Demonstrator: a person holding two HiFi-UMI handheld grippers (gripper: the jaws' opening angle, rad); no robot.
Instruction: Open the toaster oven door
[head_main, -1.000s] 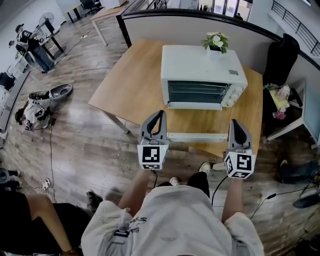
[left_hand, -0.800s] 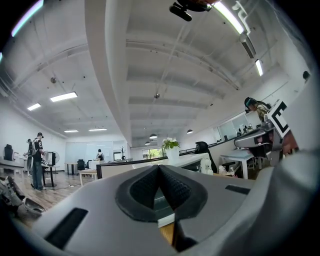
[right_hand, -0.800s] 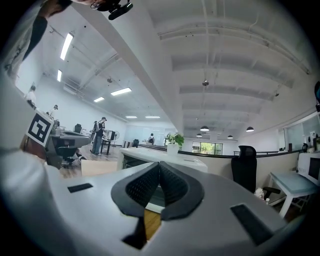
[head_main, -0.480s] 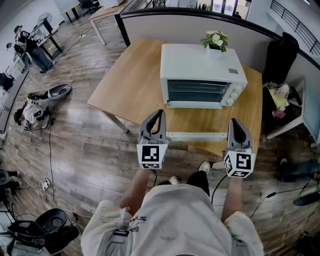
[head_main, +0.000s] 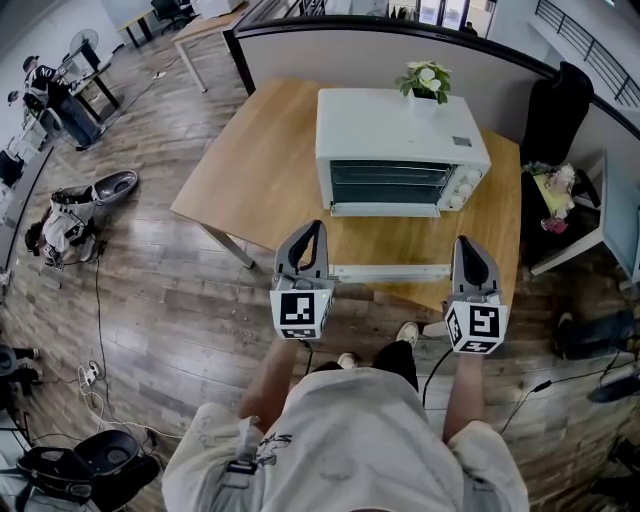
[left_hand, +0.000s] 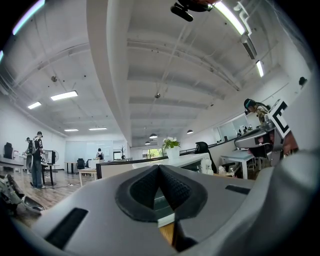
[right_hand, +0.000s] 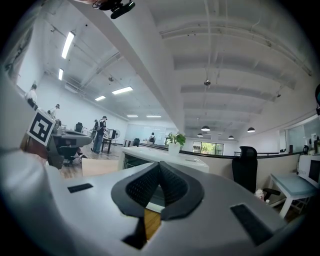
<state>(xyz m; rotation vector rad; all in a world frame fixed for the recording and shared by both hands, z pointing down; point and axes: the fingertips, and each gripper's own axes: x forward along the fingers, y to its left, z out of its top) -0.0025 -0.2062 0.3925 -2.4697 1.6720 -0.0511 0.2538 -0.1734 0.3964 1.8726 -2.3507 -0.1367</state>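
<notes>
The toaster oven (head_main: 400, 150) with door shut
The left gripper (head_main: 316, 230) and the right gripper (head_main: 466, 245) are fully closed and empty; the oven stands ahead of the 2 claws, apart.

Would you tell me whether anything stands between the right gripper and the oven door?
Nothing visible does. Only bare table lies between the right gripper and the oven door; the white strip sits nearer the table's edge.

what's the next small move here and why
Probably ease the right gripper forward toward the toaster oven door, opening its jaws on the way. The door looks closed; this gripper and the left gripper are shut on nothing, at the table's near edge, short of the oven.
</notes>
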